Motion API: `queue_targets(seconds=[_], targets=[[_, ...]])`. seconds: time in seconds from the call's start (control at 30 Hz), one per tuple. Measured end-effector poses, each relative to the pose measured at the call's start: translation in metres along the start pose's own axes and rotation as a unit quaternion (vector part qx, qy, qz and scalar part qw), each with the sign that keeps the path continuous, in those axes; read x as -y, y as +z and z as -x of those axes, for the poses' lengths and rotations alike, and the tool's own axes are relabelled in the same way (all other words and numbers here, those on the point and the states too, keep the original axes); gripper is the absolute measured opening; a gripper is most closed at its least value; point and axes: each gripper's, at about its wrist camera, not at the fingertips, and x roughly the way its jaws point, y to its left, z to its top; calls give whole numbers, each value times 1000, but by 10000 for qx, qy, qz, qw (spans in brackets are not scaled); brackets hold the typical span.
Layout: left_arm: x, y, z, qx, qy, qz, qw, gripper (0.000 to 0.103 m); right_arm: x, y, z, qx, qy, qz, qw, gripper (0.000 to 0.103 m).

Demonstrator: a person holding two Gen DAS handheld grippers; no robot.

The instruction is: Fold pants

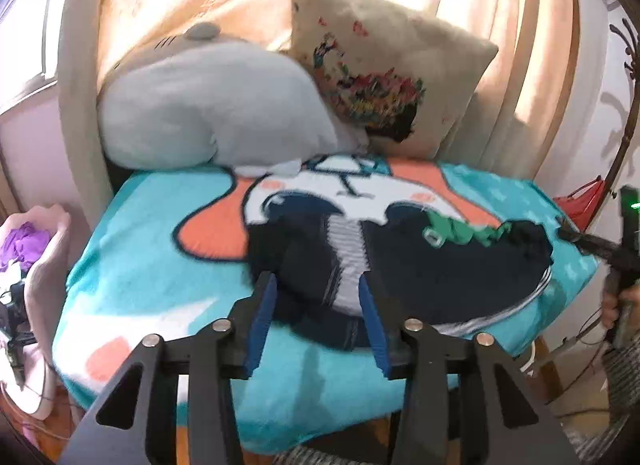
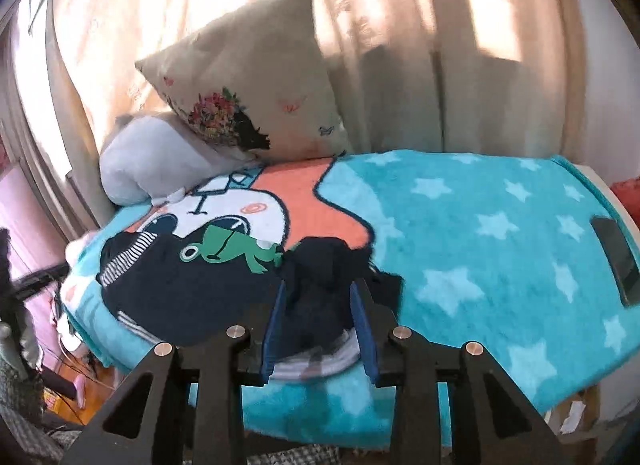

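Observation:
Small navy pants (image 1: 460, 265) with a green frog print (image 1: 464, 231) and striped cuffs lie spread on the teal blanket (image 1: 152, 265). My left gripper (image 1: 318, 285) is open, its blue pads either side of the striped left end of the pants, just above them. In the right wrist view the pants (image 2: 192, 289) lie left of centre with the frog (image 2: 236, 249) on top. My right gripper (image 2: 320, 291) is open, its jaws around the bunched dark right end. The right gripper also shows in the left wrist view (image 1: 576, 239) at the pants' far right edge.
A grey plush cushion (image 1: 216, 105) and a beige embroidered pillow (image 1: 384, 69) stand at the back against lit curtains. A pink bag with purple cloth (image 1: 36, 261) sits at the left. A dark flat object (image 2: 616, 261) lies at the blanket's right edge.

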Motion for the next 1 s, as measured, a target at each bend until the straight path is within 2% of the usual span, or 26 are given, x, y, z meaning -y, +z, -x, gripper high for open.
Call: queue_targets(seconds=[0.13, 0.2, 0.27, 0.3, 0.4, 0.47, 0.57, 0.63, 0.67, 0.7, 0.77, 0.9, 1.0], targets=[[11, 24, -18, 48, -161, 101, 9998, 50, -10, 7, -52, -333, -912, 259, 9949, 36], [12, 37, -33, 20, -61, 182, 9998, 50, -9, 4, -71, -621, -1022, 288, 9924, 8], [11, 46, -54, -115, 211, 240, 9994, 50, -4, 2, -72, -725, -1064, 204, 9915, 8], [9, 46, -69, -245, 504, 224, 9982, 50, -1, 0, -71, -733, -1140, 165, 9906, 8], [4, 31, -101, -646, 1063, 158, 9921, 50, 20, -8, -69, -860, -1220, -144, 9887, 8], [-4, 18, -115, -938, 1105, 273, 9891, 50, 30, -13, -68, -897, -1123, -360, 9890, 9], [-9, 7, -116, -905, 1228, 220, 9881, 57, 40, -13, -61, -840, -1050, -611, 9890, 22], [-11, 5, -111, -866, 1116, 234, 9897, 57, 47, -12, -48, -571, -825, -894, 9909, 26], [-13, 5, -109, -841, 1066, 254, 9904, 57, 54, -10, -37, -346, -724, -1050, 9912, 36], [-15, 6, -106, -831, 1014, 311, 9909, 57, 56, -9, -32, -250, -730, -1110, 9908, 54], [-19, 8, -101, -789, 936, 432, 9915, 57, 62, -8, -25, -102, -638, -1151, 9912, 72], [-13, 17, -67, -294, 765, 566, 9950, 57, 66, -7, -40, -408, -188, -1302, 9905, 72], [-5, 25, -48, -4, 617, 555, 9965, 57, 66, -10, -60, -636, -188, -1457, 9871, 72]])
